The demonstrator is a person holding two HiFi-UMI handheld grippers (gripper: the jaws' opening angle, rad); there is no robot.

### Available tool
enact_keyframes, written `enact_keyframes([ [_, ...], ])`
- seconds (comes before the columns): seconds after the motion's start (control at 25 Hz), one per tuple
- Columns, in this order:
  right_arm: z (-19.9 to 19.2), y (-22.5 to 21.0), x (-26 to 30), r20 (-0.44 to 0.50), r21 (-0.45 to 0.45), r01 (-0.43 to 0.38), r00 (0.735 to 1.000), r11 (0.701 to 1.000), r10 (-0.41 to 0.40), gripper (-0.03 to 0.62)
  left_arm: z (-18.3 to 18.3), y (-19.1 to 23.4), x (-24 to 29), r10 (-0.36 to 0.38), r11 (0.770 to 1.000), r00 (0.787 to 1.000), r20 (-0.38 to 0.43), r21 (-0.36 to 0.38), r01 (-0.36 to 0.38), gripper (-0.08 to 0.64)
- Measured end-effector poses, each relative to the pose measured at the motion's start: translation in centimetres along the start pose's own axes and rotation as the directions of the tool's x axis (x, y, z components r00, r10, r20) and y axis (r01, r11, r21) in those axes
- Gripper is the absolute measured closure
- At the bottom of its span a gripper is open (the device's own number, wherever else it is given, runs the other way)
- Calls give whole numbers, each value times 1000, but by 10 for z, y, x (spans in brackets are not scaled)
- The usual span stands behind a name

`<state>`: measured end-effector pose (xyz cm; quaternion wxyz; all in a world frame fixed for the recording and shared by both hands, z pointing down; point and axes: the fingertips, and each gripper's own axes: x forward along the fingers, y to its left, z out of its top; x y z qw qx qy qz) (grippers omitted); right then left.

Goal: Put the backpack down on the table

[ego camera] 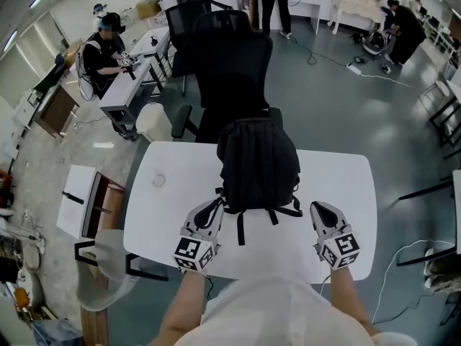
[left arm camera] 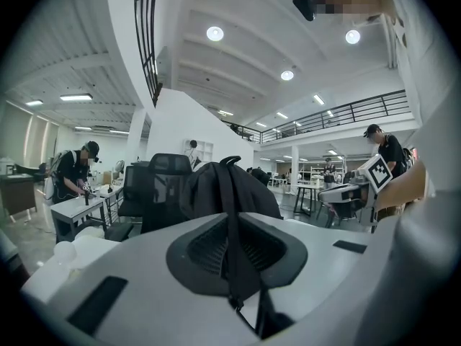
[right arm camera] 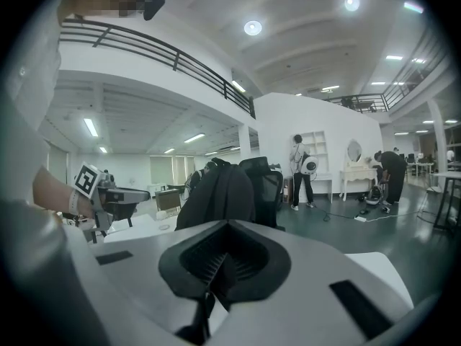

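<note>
Black fabric dominates the middle of the scene: the backpack (ego camera: 258,166) stands upright on the white desk (ego camera: 346,193), on its far half, with its back toward the dark office chair (ego camera: 223,56) just behind the desk edge. Its base appears to sit on the desktop, so the weight is probably already borne by the desk, not by the straps.

Both claws hang low over the near half of the desk, one at each side of the bag. The left claw (ego camera: 212,211) is closed narrowly on the left strap (left arm camera: 232,222), which runs down from the top of the bag, straight through the ribbed pads and out below them. The right claw (ego camera: 322,211) is likewise pinched tight on the right strap (right arm camera: 209,294), whose loose end dangles beneath the pads.

Holding one strap on each side makes sense for this job: it keeps the load balanced and lets the soft bag be lowered upright without swinging or tipping sideways. Gripping thin webbing instead of the bulky body also suits such narrow pads.

Judging by how the bag sits, the setting-down looks nearly complete; what remains is likely to let go of both straps and draw back. One risk is that the tall, soft bag slumps once the straps go slack.
</note>
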<state>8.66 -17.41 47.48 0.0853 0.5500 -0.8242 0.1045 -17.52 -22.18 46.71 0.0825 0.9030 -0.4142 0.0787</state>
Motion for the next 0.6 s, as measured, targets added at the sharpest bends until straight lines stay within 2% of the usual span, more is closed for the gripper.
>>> enact_keyframes([
  [0.6, -3, -3, -4, -9, 5, 4, 1000, 1000, -4, 575, -2, -7, 5, -12, 1000, 1000, -7, -13, 12, 500],
])
